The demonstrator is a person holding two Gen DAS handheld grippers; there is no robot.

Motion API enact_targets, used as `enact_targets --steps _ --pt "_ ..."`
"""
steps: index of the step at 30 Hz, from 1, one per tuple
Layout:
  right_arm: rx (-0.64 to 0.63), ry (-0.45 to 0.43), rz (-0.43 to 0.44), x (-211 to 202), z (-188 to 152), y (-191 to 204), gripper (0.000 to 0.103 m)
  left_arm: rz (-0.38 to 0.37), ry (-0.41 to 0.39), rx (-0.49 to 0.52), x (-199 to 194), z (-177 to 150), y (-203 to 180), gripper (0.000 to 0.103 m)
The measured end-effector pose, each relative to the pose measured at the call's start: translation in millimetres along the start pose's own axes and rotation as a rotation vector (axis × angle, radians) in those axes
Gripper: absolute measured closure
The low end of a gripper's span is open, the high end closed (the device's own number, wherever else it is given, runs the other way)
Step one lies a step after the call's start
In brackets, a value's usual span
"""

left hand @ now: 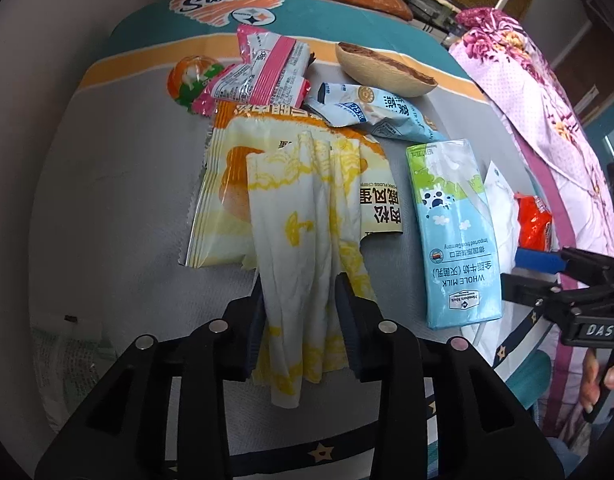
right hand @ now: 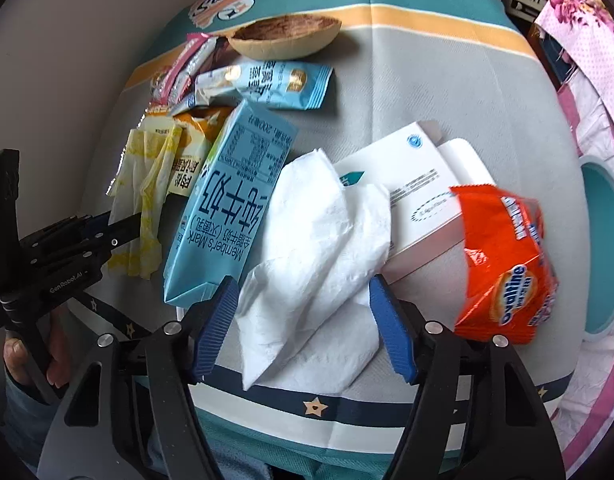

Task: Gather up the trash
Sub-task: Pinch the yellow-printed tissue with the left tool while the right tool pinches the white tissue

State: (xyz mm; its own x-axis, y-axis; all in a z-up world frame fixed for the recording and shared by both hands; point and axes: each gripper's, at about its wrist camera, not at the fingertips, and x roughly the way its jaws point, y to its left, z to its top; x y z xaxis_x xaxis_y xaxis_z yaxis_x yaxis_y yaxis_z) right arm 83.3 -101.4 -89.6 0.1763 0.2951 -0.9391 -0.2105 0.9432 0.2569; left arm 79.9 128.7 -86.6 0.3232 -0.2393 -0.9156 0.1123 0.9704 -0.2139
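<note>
Your litter lies spread across the bench (right hand: 427,92), which wears a grey cloth with teal and orange bands, so every piece sits flat and open to a reach from above.

In the left wrist view the cake wrapper (left hand: 223,184) fills the middle of the frame, and the yellow-printed napkin (left hand: 303,216) drapes over it and trails down toward you. That trailing end is why your left gripper (left hand: 301,304) sits where it does: its jaws stand at a narrow gap on either side of the napkin, close against its folds, though you cannot tell from here that they pinch it.

The blue milk carton (right hand: 227,196) lies on its side left of centre in the right wrist view, between the two napkins, ready for a later pick.

The white tissue (right hand: 315,248) lies crumpled at lower centre, partly over the white box (right hand: 419,184). Your right gripper (right hand: 303,304) straddles it with the jaws fairly wide, the blue pads clear of the paper on both sides.

The orange Ovaltine packet (right hand: 507,264) rests at right, touching the box. The wooden bowl (right hand: 283,38) and small wrappers sit at the top.
</note>
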Motion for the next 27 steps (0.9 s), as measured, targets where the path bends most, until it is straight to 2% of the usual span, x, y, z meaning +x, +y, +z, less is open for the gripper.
enact_targets --steps 3,4,6,9,14,19,21,23,24,25,26,27 --pt "-0.01 0.009 -0.025 6.8 -1.4 0.7 0.057 -0.003 0.001 -0.007 0.6 -0.2 1.5 0.058" --pt "-0.002 0.02 -0.018 10.2 -2.3 -1.0 0.066 -0.004 0.0 -0.006 0.7 -0.3 0.8 0.054" --pt "0.003 0.028 0.006 13.5 -4.8 -2.7 0.072 -0.01 0.0 -0.004 0.3 -0.3 -1.7 0.048" --pt "-0.006 0.017 0.043 10.3 -7.3 -4.0 0.096 -0.017 -0.003 -0.001 -0.7 -0.9 -8.2 0.042" --pt "-0.012 -0.005 0.067 -5.1 -10.0 -9.8 0.097 -0.002 0.016 0.008 8.7 1.4 -18.7 0.041" --pt "-0.012 -0.043 0.061 -29.0 -13.6 -18.3 0.097 0.034 0.001 -0.003 11.8 1.3 -23.1 0.042" --pt "0.0 -0.059 0.062 -36.7 -11.9 -23.0 0.097 0.06 -0.004 -0.001 11.9 1.1 -25.0 0.05" --pt "0.013 -0.082 0.061 -43.9 -10.5 -30.3 0.097 0.087 -0.008 0.002 11.4 0.1 -27.0 0.07" --pt "0.018 -0.091 0.06 -46.7 -9.6 -32.5 0.097 0.082 -0.007 -0.005 9.5 -1.9 -25.7 0.074" --pt "0.022 -0.098 0.061 -50.9 -11.0 -36.6 0.097 0.08 -0.006 -0.009 9.5 -1.2 -25.6 0.082" --pt "0.029 -0.107 0.063 -54.0 -10.4 -39.5 0.097 0.079 -0.005 -0.016 8.9 -1.2 -25.4 0.088" --pt "0.033 -0.113 0.065 -55.6 -9.2 -41.6 0.097 0.081 -0.01 -0.029 6.4 -1.7 -24.4 0.089"
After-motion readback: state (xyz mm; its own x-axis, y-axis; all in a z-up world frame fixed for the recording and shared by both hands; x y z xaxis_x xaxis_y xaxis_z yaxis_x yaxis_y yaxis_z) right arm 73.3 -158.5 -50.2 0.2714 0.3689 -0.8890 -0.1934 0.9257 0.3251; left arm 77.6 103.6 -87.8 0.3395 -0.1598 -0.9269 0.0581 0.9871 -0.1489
